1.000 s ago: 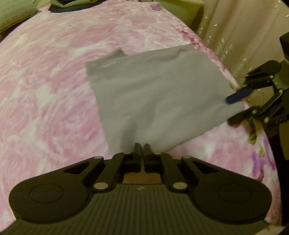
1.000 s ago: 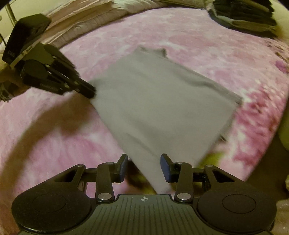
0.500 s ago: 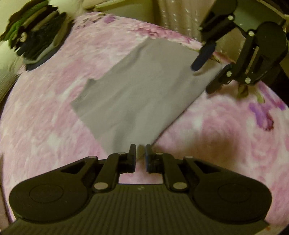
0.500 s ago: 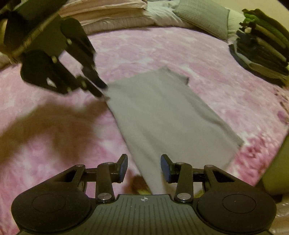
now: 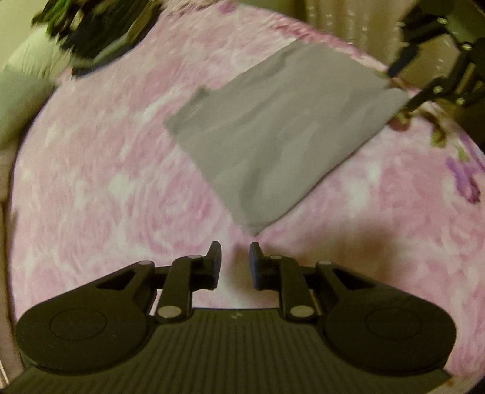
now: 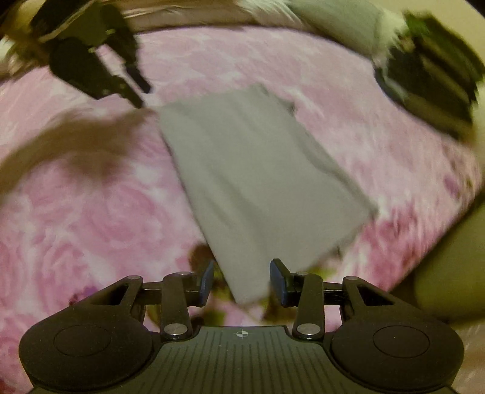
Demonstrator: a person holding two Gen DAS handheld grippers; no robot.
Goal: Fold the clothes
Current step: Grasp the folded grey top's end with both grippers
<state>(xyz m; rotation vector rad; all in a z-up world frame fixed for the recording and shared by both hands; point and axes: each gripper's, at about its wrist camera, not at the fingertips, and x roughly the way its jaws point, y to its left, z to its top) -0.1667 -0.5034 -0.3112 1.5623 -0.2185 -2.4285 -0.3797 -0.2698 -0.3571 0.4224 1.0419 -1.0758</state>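
A grey garment (image 5: 282,133), folded into a rough rectangle, lies flat on the pink floral bedspread (image 5: 100,188). My left gripper (image 5: 235,260) stands open just short of the garment's near corner, touching nothing. In the right wrist view the same grey garment (image 6: 257,181) stretches away from me, and my right gripper (image 6: 241,277) is open with the cloth's near corner lying between its fingers, not clamped. The other gripper shows in each view: the right gripper (image 5: 409,72) at the garment's far right corner, the left gripper (image 6: 136,88) at its far left corner.
A stack of folded dark and green clothes (image 6: 430,75) sits on the bed at the back, also seen as clothes (image 5: 91,30) in the left view. A pale pillow (image 5: 21,100) lies at the left. A curtain (image 5: 348,21) hangs behind the bed's far edge.
My left gripper has opened, let go of the garment's corner and backed away from it. The right gripper stays open at its corner. Both views have swung, with motion blur.
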